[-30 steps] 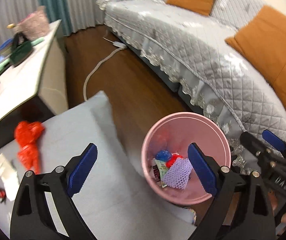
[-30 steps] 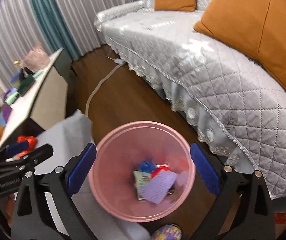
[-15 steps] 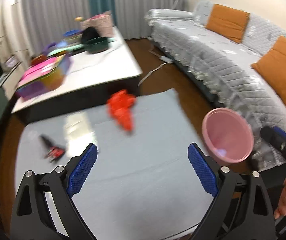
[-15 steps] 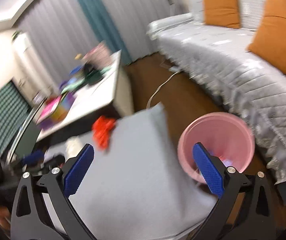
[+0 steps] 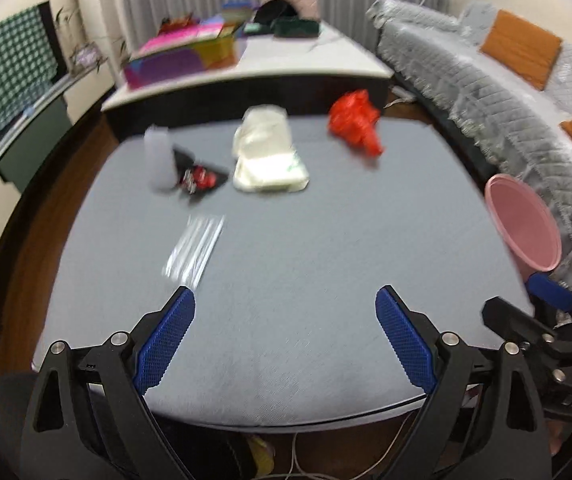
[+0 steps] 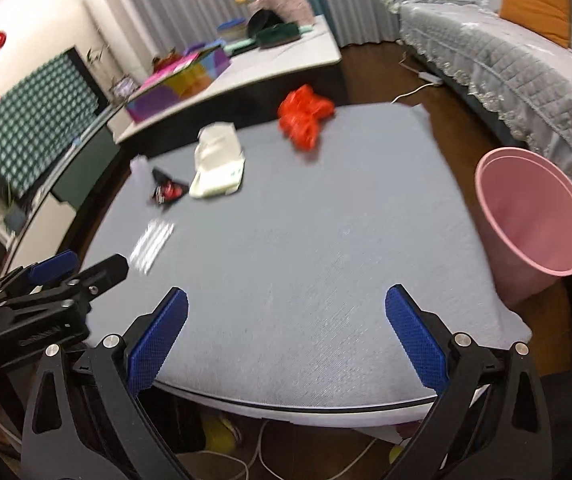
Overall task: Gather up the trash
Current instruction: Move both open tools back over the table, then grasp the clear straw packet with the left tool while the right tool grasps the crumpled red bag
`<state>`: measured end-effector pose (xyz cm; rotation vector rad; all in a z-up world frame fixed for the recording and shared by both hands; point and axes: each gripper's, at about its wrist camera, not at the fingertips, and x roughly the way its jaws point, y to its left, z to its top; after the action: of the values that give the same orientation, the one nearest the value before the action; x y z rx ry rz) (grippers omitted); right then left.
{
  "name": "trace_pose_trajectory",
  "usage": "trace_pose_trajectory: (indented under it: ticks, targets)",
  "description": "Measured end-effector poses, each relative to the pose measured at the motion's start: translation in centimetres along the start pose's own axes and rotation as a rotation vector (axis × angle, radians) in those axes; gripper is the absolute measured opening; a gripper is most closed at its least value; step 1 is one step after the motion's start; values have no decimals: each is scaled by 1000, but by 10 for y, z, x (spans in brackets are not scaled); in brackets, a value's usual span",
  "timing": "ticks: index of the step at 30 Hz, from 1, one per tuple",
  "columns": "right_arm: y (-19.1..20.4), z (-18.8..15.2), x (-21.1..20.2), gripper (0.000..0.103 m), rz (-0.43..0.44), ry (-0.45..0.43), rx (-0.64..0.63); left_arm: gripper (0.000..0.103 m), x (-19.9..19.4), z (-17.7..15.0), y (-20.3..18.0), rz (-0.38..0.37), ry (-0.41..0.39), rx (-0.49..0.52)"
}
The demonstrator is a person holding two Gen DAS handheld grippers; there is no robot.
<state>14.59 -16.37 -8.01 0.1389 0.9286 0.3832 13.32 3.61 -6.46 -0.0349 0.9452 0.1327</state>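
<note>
Trash lies on the far half of a grey-covered table [image 5: 306, 280]: a red crumpled bag [image 5: 354, 122], a cream plastic packet [image 5: 265, 156], a black-and-red wrapper [image 5: 199, 178], a clear cup [image 5: 159, 160] and a clear straw packet [image 5: 195, 250]. The same items show in the right wrist view: the red bag [image 6: 304, 116], the packet [image 6: 217, 162], the wrapper [image 6: 167, 190], the straw packet [image 6: 151, 244]. A pink bin [image 6: 534, 216] stands on the floor right of the table [image 6: 306, 264]. My left gripper [image 5: 283, 344] and right gripper [image 6: 286, 344] are open and empty over the near edge.
A grey quilted sofa [image 5: 506, 112] with orange cushions runs along the right, behind the pink bin [image 5: 526, 228]. A white low table [image 5: 286, 52] with coloured boxes stands beyond the grey table. A cable [image 6: 418, 86] lies on the wooden floor.
Both grippers have swung away from above the pink bin and back over the table's near edge. The bin now sits at the right of both views. Both stay open and empty.
</note>
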Motion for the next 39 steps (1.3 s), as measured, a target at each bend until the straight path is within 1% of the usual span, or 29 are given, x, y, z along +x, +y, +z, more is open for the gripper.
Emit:
trace_pose_trajectory:
  ticks: [2, 4, 8, 14, 19, 22, 24, 26, 28, 29, 30, 32, 35, 39]
  targets:
    - [2, -3, 7, 97, -4, 14, -25, 89, 11, -6, 7, 4, 20, -37]
    - [2, -6, 13, 97, -3, 33, -37, 89, 17, -10, 11, 0, 23, -63]
    - [-1, -7, 20, 97, -1, 54, -39, 89, 25, -13, 15, 11, 17, -63]
    - [-2, -6, 29, 97, -8, 72, -32, 89, 36, -12, 24, 1, 23, -98]
    - [0, -6, 32, 97, -8, 83, -35, 89, 38, -12, 34, 2, 31, -125]
    - [0, 0, 30, 97, -17, 80, -37, 89, 36, -12, 52, 25, 33, -168]
    - [-1, 9, 28, 97, -25, 73, -34, 89, 37, -12, 65, 35, 46, -203]
    - [-4, 21, 28, 97, -34, 71, -21, 89, 41, -9, 84, 33, 83, -254]
    - [-8, 39, 31, 97, -50, 58, -4, 89, 46, -4, 102, 38, 120, -304]
    - [-9, 45, 32, 97, -56, 53, -4, 89, 49, -1, 109, 39, 135, -321]
    - [-10, 58, 37, 97, -72, 46, -7, 89, 52, 3, 113, 35, 145, -326]
    - [-11, 74, 44, 97, -82, 39, -3, 89, 60, 9, 114, 40, 166, -312]
    - [-12, 104, 63, 97, -93, 36, -8, 89, 80, 22, 110, 29, 220, -262]
    - [-14, 140, 102, 97, -119, 46, -29, 89, 116, 36, 108, -3, 294, -189]
